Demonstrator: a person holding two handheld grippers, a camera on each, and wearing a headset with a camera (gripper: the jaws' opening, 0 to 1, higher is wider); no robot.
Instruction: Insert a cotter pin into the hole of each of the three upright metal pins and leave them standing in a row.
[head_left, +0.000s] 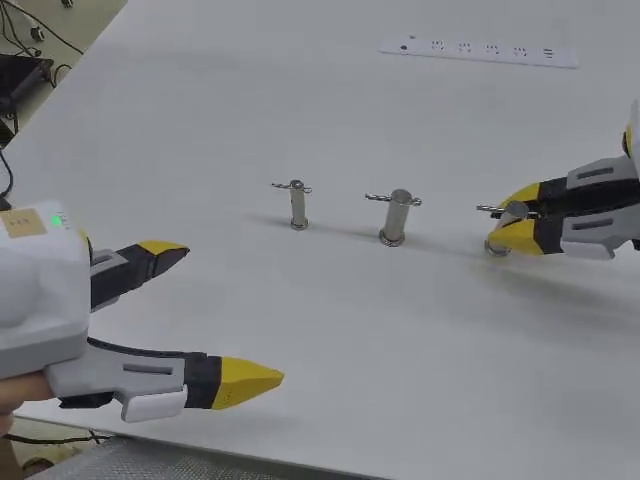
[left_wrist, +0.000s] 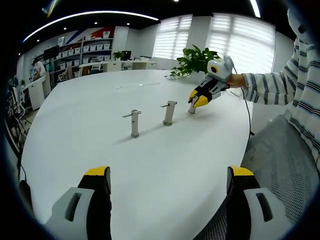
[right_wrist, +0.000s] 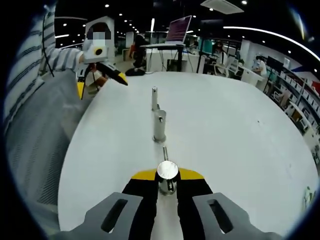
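Right hand-held gripper (head_left: 507, 220) was clamped on the third metal pin (right_wrist: 167, 170), just beside the middle pin (head_left: 395, 217); left hand-held gripper (head_left: 232, 313) hung open, well apart from it. All three apparently carried cotter pins (head_left: 290, 186); only letting go seemed left.

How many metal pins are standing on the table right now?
3: the left pin, the middle pin, and the right pin, held between the jaws of the right gripper. None seems hidden.

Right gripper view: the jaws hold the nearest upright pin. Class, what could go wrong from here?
The right gripper grips the nearest pin; a crooked release could tip it. Its cotter pin juts out beside the jaws and could be dragged out. The middle pin stands next in line; a sideways withdrawal might knock it.
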